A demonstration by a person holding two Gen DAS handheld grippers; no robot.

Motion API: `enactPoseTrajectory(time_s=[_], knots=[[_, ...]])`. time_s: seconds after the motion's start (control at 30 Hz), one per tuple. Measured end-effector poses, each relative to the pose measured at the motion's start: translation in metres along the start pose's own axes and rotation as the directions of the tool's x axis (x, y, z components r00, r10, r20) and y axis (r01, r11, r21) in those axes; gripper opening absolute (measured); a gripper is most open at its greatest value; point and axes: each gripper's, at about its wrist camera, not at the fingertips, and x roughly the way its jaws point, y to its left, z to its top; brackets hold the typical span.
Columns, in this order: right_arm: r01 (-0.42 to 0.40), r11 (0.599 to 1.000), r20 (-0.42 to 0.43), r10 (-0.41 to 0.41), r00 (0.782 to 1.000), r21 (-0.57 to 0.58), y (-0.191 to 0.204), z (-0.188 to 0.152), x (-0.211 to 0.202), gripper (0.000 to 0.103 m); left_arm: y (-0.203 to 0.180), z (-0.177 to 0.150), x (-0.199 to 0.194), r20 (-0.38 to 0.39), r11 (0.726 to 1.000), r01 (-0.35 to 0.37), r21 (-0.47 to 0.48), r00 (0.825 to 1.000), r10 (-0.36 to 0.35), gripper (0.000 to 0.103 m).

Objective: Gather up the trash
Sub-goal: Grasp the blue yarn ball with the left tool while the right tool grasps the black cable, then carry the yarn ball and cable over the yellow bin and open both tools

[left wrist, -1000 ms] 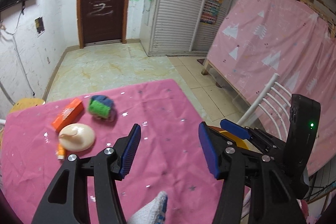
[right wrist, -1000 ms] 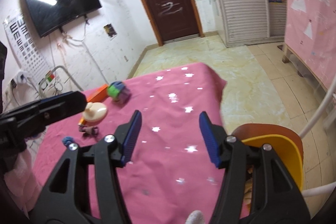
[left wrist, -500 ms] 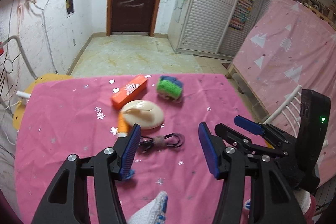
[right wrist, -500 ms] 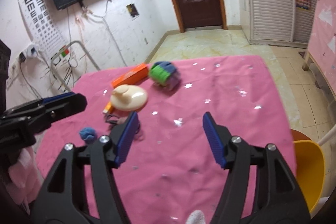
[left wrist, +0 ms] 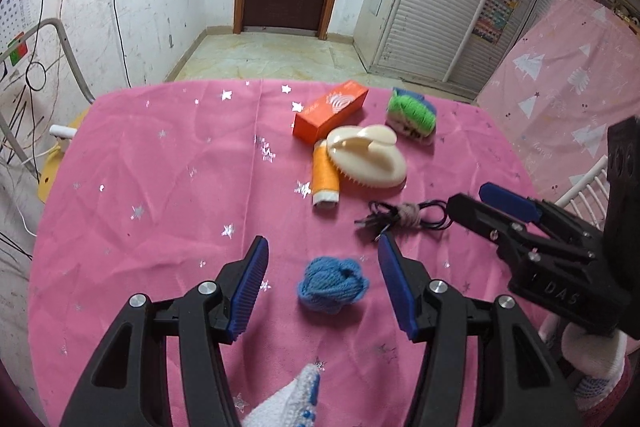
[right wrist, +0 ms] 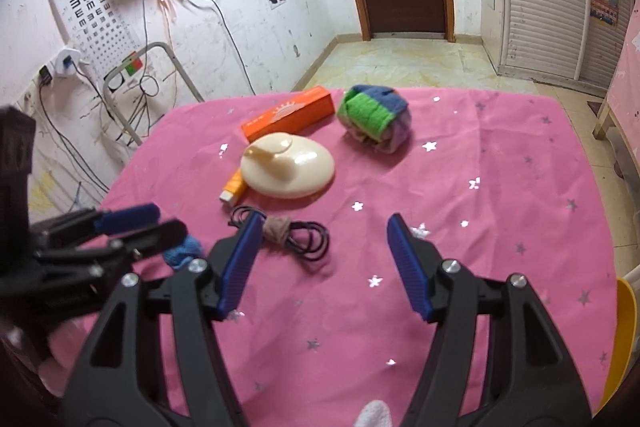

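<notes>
Left gripper [left wrist: 322,261], lower centre of frame, jaws spread wide, empty, framing blue yarn wad [left wrist: 331,285] on pink tablecloth [left wrist: 160,195]. Right gripper [right wrist: 322,255] likewise spread, empty, above black cord bundle [right wrist: 288,233].

The counter's cloth [left wrist: 160,167] is deep pink, scattered with small silver stars. Low in the centre of the left wrist view lies a mid-blue yarn ball [left wrist: 331,285]. Above it, right of centre, a black cord bundle [left wrist: 404,218] is wrapped with a greyish-brown band. The oval brush [left wrist: 366,159] is cream. Beside it the spool [left wrist: 325,175] is orange with a white end. The box [left wrist: 330,113] is bright orange with a white fan motif. The rolled cloth [left wrist: 411,113] shows green, blue and pale lilac. Both claws, left claw [left wrist: 322,281] and right claw [right wrist: 320,259], are black with blue ribbed pads. At the right edge, the bed curtain [left wrist: 560,87] is pale pink with white trees.
</notes>
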Motion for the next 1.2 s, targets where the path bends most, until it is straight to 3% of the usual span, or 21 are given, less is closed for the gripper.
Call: enactPoseTrajectory(time_s=[0.3, 0.37, 0.43, 0.5, 0.8, 1.03, 1.2], knots=[[-0.001, 1.0, -0.025, 0.001, 1.0, -0.018, 0.012, 0.003, 0.015, 0.063, -0.007, -0.01, 0.019, -0.026, 0.998, -0.013, 0.06, 1.0, 0.015, 0.049], [-0.001, 1.0, -0.033, 0.0, 0.999, -0.023, 0.015, 0.003, 0.019, 0.064, -0.009, -0.011, 0.02, -0.015, 0.996, -0.027, 0.084, 0.999, 0.029, 0.044], [0.0, 1.0, -0.042, -0.001, 0.999, -0.029, 0.017, 0.003, 0.023, 0.064, -0.012, -0.012, 0.021, 0.0, 0.993, -0.062, 0.101, 0.998, 0.062, 0.026], [0.001, 0.999, -0.053, -0.002, 0.999, -0.034, 0.02, 0.004, 0.028, 0.064, -0.011, -0.012, 0.022, 0.011, 0.99, -0.085, 0.116, 0.996, 0.084, 0.019], [0.022, 0.995, -0.095, -0.031, 0.995, -0.098, 0.033, 0.001, 0.04, 0.063, 0.004, -0.007, 0.019, 0.018, 0.996, -0.052, 0.076, 0.999, 0.05, 0.016], [0.031, 0.988, -0.11, -0.048, 0.993, -0.151, 0.042, -0.002, 0.044, 0.02, 0.009, -0.006, 0.019, 0.013, 0.998, -0.034, 0.061, 0.999, 0.033, 0.016], [0.045, 0.977, -0.117, -0.071, 0.991, -0.208, 0.049, -0.005, 0.043, 0.017, 0.01, -0.007, 0.017, 0.012, 0.998, -0.034, 0.055, 0.999, 0.034, 0.016]])
